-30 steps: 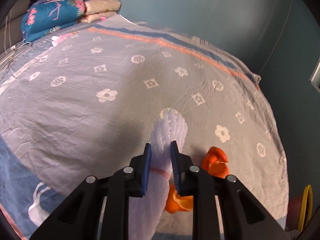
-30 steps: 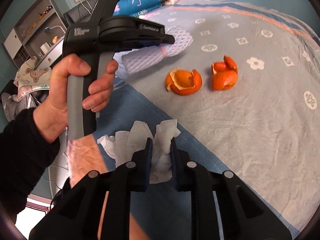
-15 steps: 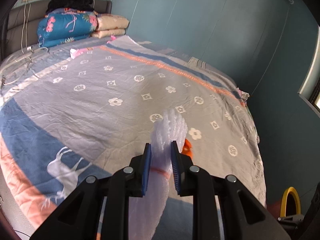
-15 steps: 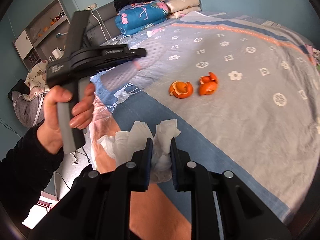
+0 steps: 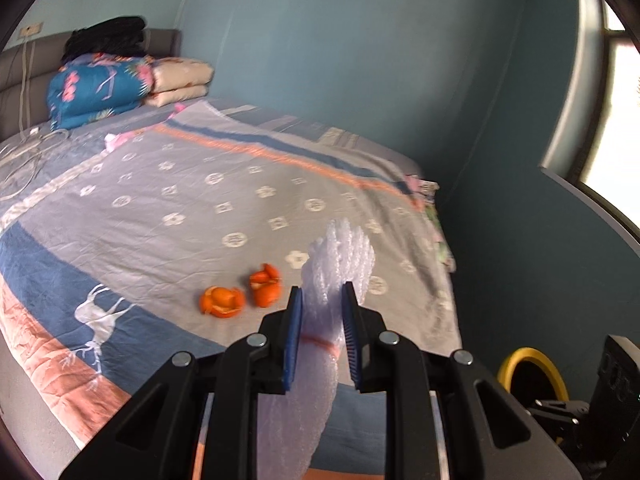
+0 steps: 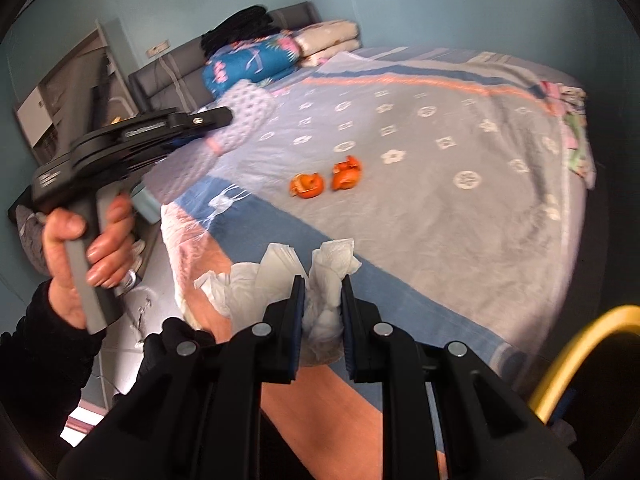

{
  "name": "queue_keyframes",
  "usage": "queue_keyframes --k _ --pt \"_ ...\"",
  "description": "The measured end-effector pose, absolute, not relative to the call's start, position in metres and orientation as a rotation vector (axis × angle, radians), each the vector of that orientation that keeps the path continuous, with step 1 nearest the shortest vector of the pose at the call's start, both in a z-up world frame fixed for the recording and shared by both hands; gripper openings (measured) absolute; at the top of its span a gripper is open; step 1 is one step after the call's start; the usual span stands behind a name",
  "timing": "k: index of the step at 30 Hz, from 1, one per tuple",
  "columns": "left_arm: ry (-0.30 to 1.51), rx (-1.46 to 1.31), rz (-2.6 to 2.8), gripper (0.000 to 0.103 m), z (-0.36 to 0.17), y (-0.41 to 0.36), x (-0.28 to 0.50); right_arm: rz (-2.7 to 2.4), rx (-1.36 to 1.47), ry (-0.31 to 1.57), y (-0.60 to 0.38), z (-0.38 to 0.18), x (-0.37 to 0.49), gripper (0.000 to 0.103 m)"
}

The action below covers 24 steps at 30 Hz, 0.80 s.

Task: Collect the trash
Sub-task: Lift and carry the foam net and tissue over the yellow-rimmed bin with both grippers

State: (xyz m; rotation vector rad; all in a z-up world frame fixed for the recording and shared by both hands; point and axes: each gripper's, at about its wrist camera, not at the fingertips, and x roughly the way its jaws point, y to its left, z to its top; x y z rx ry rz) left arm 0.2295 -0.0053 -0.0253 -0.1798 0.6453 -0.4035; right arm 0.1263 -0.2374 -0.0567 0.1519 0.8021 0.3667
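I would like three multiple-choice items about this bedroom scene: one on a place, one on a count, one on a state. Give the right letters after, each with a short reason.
1. Where do the orange peels lie?
A. on the bed cover
B. on the floor
C. in the yellow-rimmed bin

2. How many separate peel piles show on the bed?
A. one
B. two
C. four

3. What is the state of the right gripper?
A. wide open and empty
B. shut on a tissue
C. shut on a peel

Key: 1 A, the peels rest on the grey flowered cover, apart from both grippers. 2 B, two orange piles sit side by side in both views. 3 B, the crumpled white tissue is pinched between its fingers, while the left gripper holds the white foam net.
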Motion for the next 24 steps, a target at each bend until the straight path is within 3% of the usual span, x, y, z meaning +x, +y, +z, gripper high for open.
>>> queue_keyframes --k 24 --pt "0.485 0.020 -0.660 0.019 0.035 -0.141 0.103 0.020 0.300 0.573 -0.382 -0.025 0.027 0.017"
